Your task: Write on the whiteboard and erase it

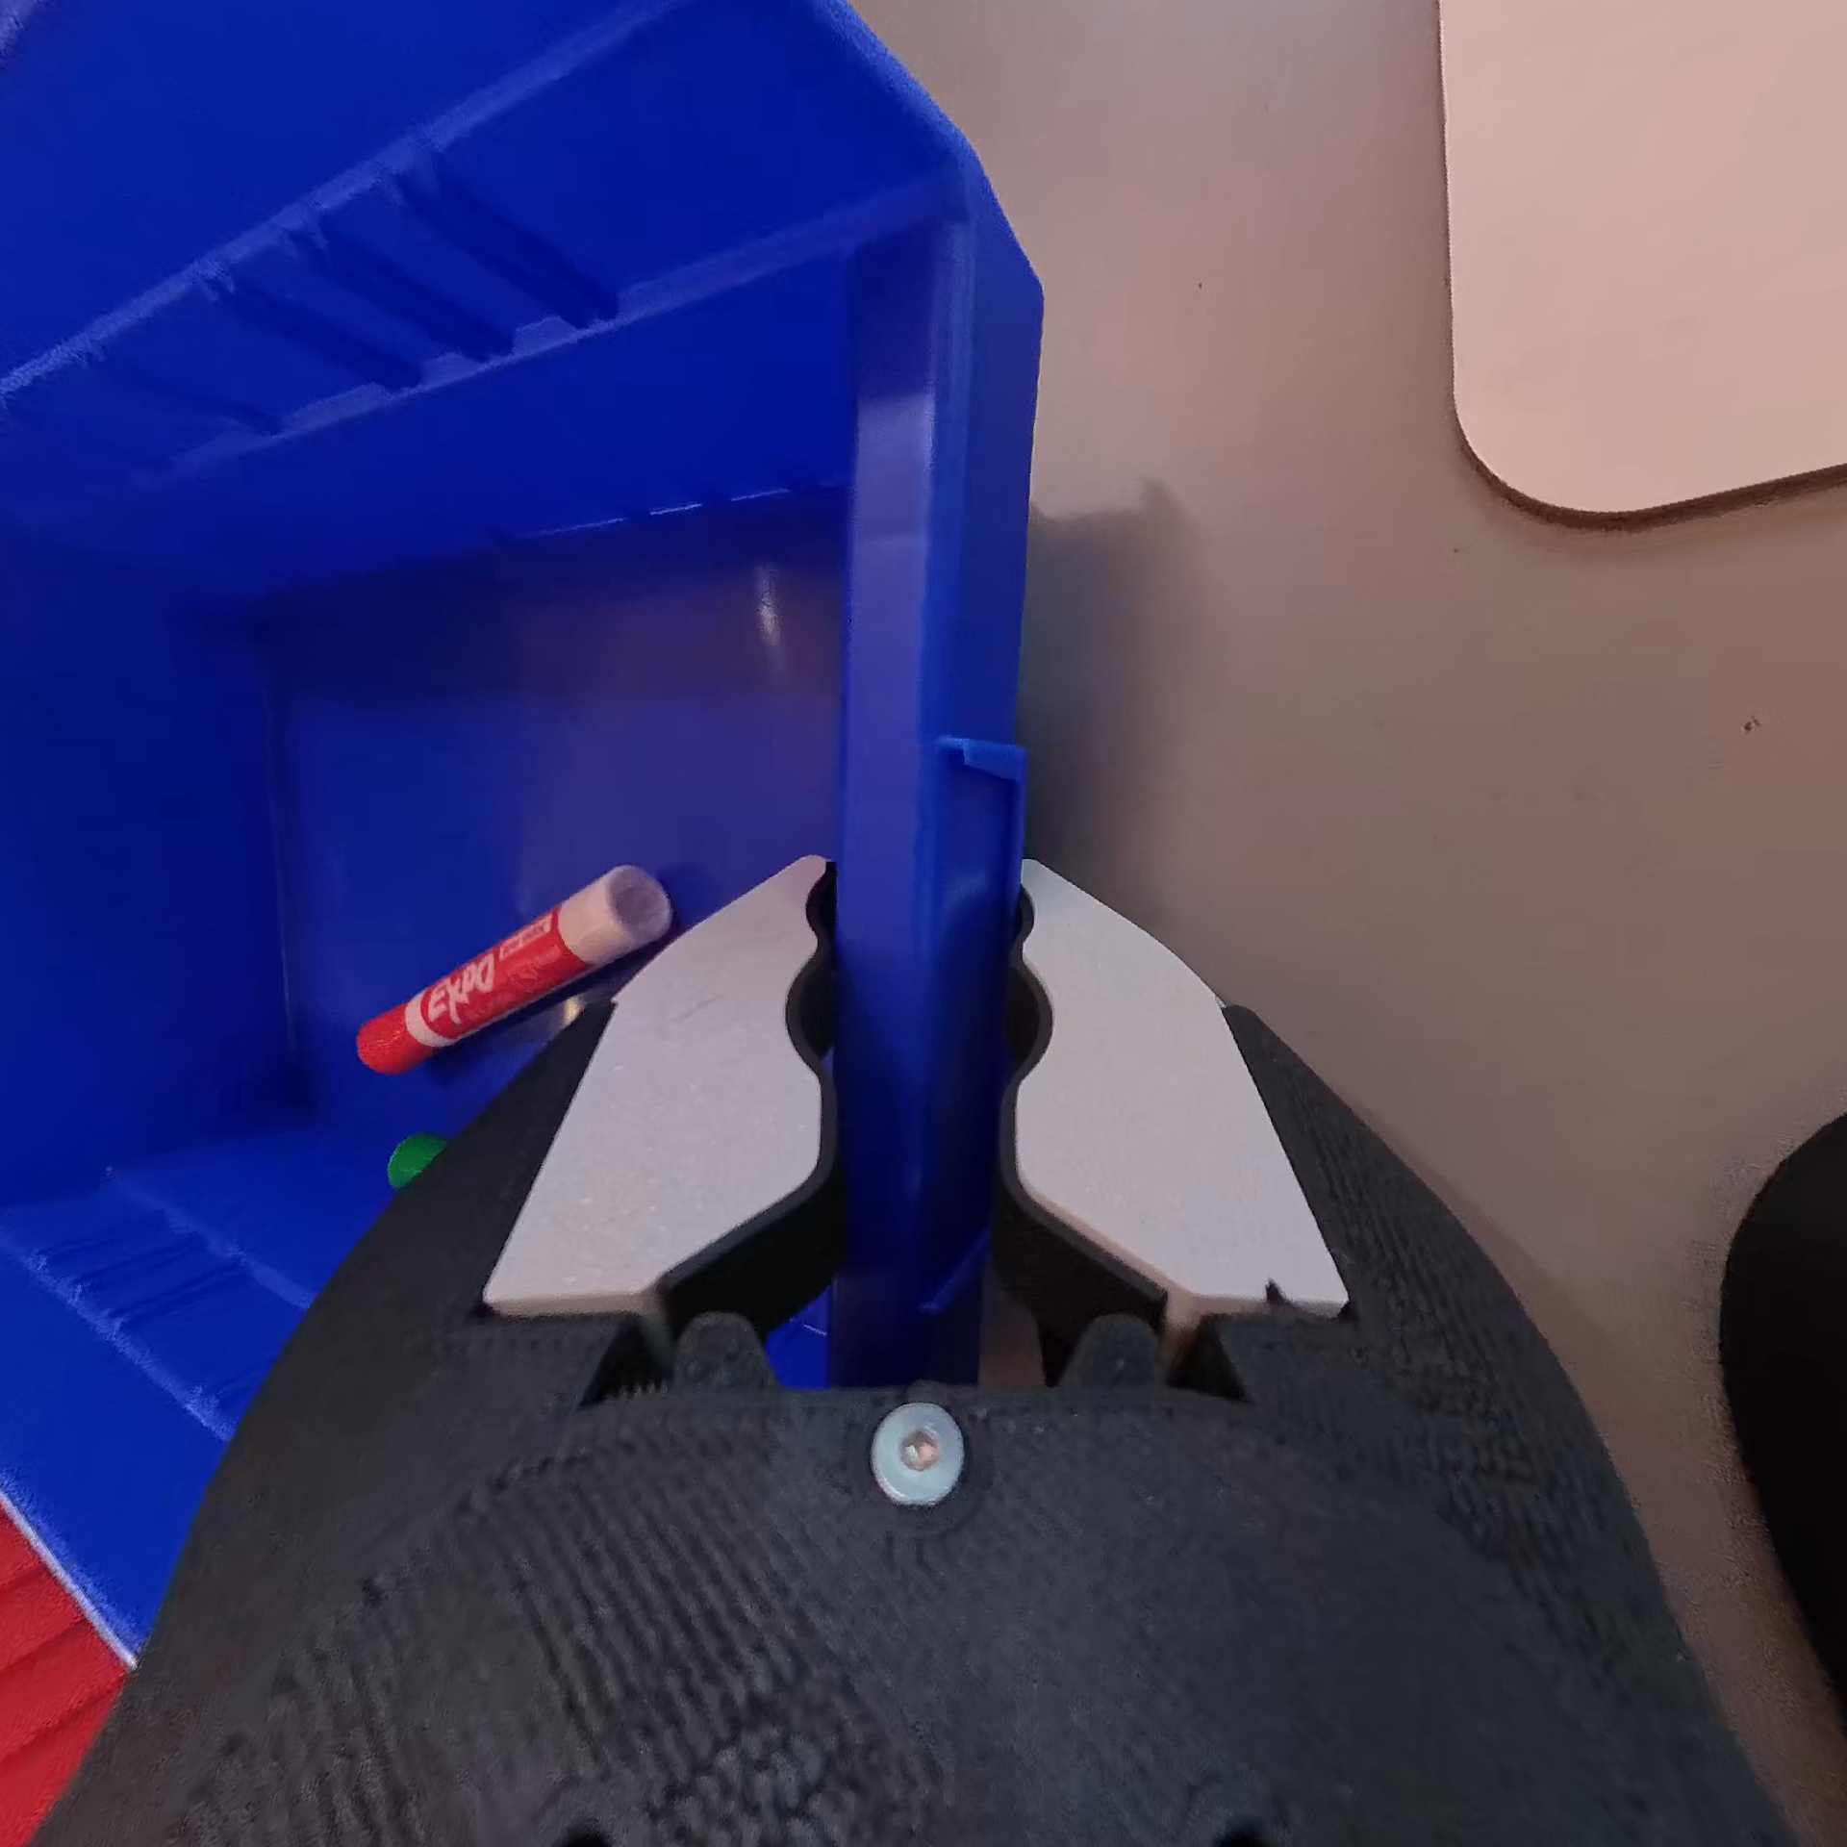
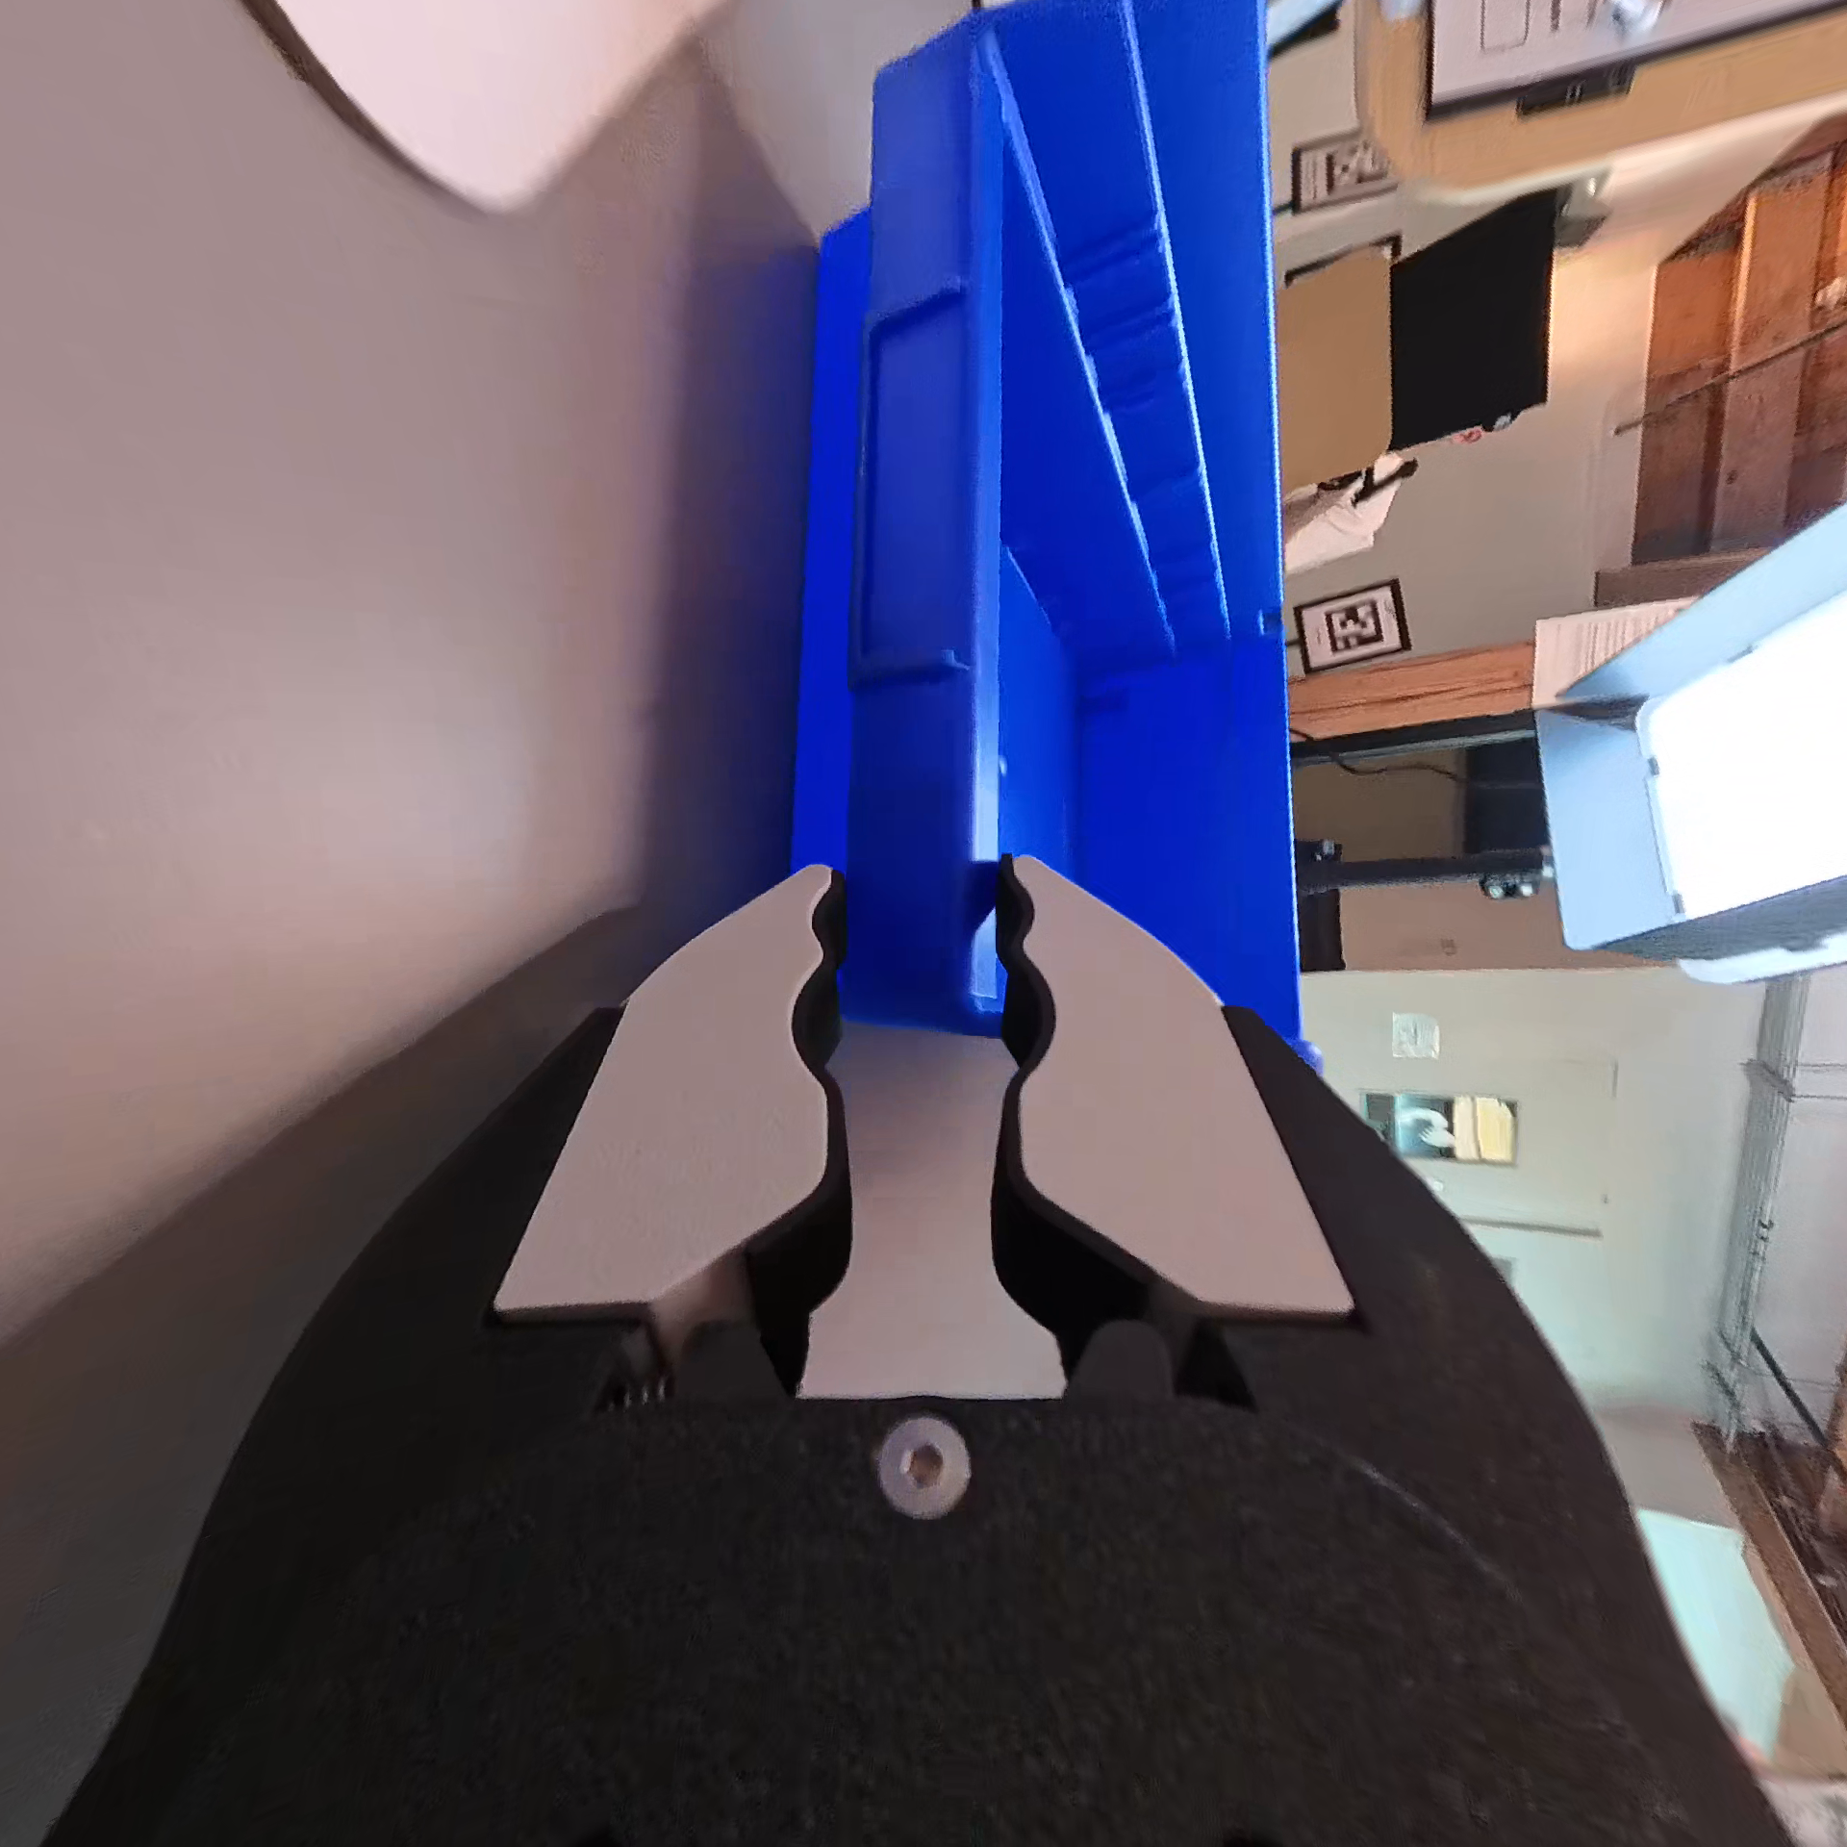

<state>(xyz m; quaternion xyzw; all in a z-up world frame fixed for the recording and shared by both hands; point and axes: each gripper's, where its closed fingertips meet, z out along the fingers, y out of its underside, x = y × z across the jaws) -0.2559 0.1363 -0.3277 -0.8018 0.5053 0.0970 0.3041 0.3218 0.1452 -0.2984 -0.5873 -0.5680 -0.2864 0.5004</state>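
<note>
Two hand-held grippers: both at one blue bin (image 1: pixel 500 500), from opposite ends.
Left hand-held gripper (image 1: pixel 922 880): clamped on bin's side wall, one finger (image 1: pixel 700 1079) inside, the other outside.
Right hand-held gripper (image 2: pixel 918 880): tips astride bin's end rim, jaws narrow; contact with rim unclear, view blurred.
Red marker (image 1: pixel 515 971): on bin floor, tilted, just beside left inner finger.
Green object (image 1: pixel 415 1159): in bin, mostly hidden behind gripper body.
Whiteboard (image 1: pixel 1649 250): flat on grey surface (image 1: pixel 1349 800), rounded corner, well apart from bin.
Open room: bare surface between bin wall and whiteboard.
Red bin (image 1: pixel 50 1649): touching blue bin's lower left edge.
</note>
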